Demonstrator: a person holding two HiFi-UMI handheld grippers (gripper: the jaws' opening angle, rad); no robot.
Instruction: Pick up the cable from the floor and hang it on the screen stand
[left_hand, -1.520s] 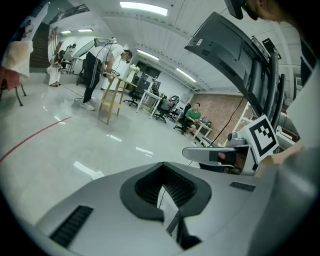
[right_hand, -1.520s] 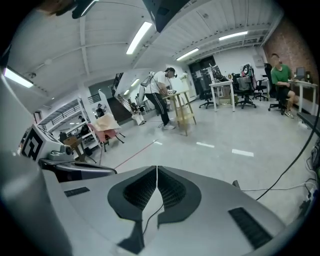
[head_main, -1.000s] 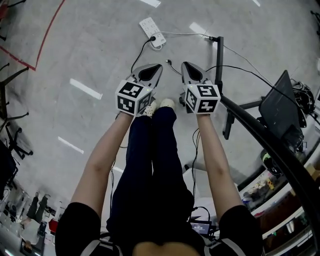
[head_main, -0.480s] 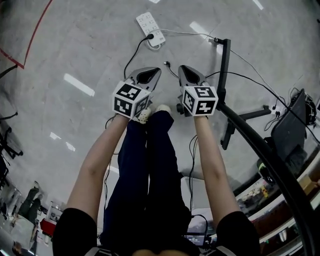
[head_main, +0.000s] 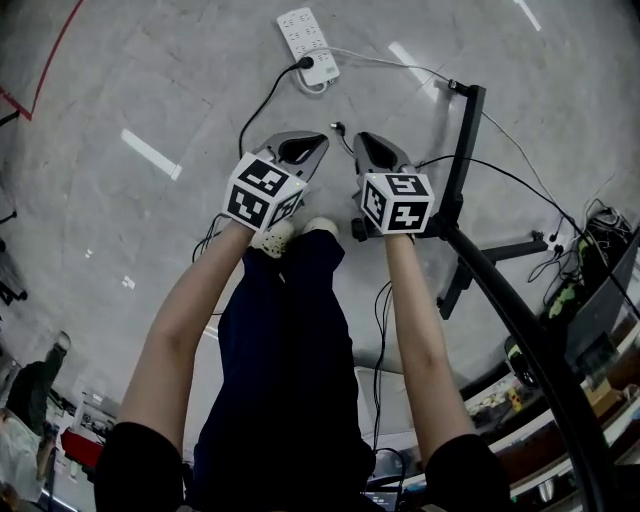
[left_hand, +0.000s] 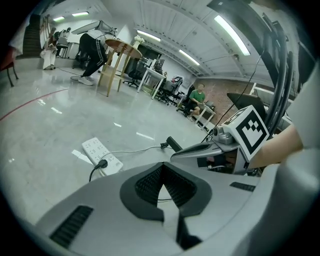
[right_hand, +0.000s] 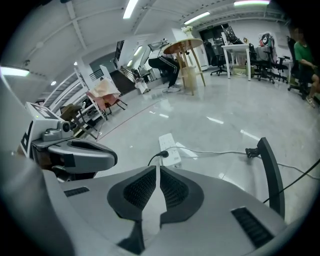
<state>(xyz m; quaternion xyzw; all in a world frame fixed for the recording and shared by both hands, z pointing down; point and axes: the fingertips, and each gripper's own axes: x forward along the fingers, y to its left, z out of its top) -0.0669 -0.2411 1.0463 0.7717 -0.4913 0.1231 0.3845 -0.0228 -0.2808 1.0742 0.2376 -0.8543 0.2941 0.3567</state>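
Grey polished floor sits closer than a second ago; both claws have dropped toward it, side by side over the person's shoes (head_main: 322, 226). Left claw (head_main: 320, 139) is closed and empty, as is right claw (head_main: 358, 138). Just beyond, the black cable (head_main: 252, 103) lies on the floor, plugged into the power strip (head_main: 308, 42). The screen stand (head_main: 467, 130) is upright at right.

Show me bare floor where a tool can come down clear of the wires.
The widest bare floor lies left of the power strip and its black cable, out to the red line. It is crowded just ahead of the left tool and right tool, where cables run, and right of the stand, among tangled wires.
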